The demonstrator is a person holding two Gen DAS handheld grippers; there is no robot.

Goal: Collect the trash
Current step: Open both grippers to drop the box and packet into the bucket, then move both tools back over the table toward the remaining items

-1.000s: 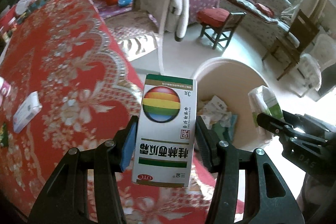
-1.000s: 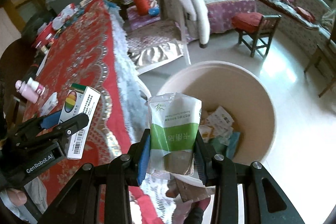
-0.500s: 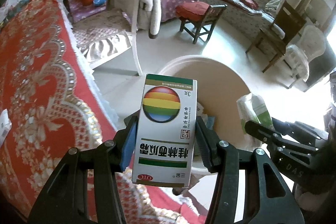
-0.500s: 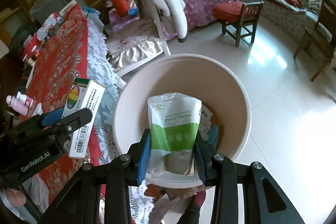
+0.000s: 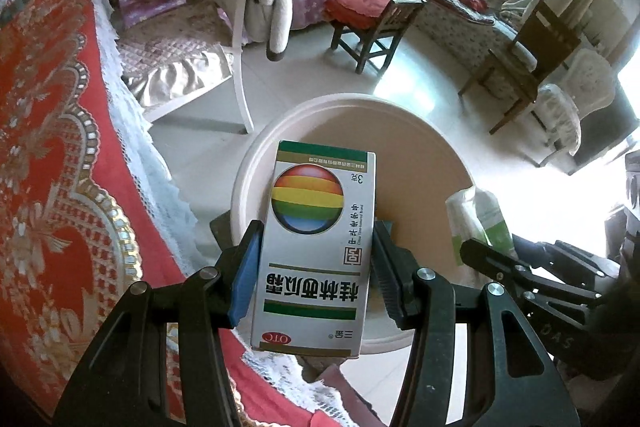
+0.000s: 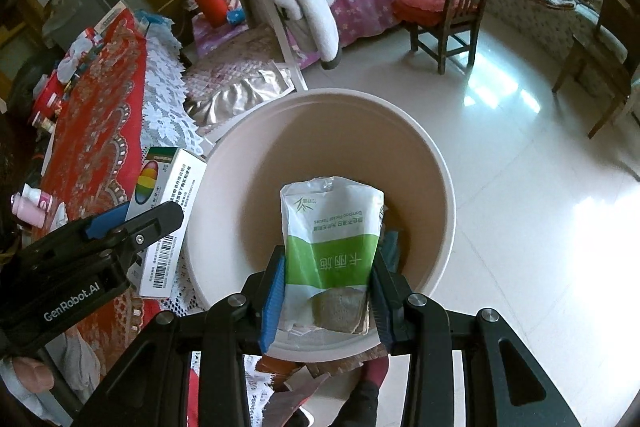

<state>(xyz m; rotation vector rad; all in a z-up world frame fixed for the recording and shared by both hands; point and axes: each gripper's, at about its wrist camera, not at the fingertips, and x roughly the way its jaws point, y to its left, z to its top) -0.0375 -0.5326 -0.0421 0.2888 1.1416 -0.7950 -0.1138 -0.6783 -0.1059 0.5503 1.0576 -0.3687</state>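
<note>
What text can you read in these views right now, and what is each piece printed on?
"桂林西瓜霜", "OTC", "三金", "3克": medicine box in the left gripper.
"卡丽施", "Bamboo Pocket Tissues": tissue pack in the right gripper.
"GenRobot.AI": left gripper's body, seen from the right wrist.
Barcode digits and side print on the box: too small.
</note>
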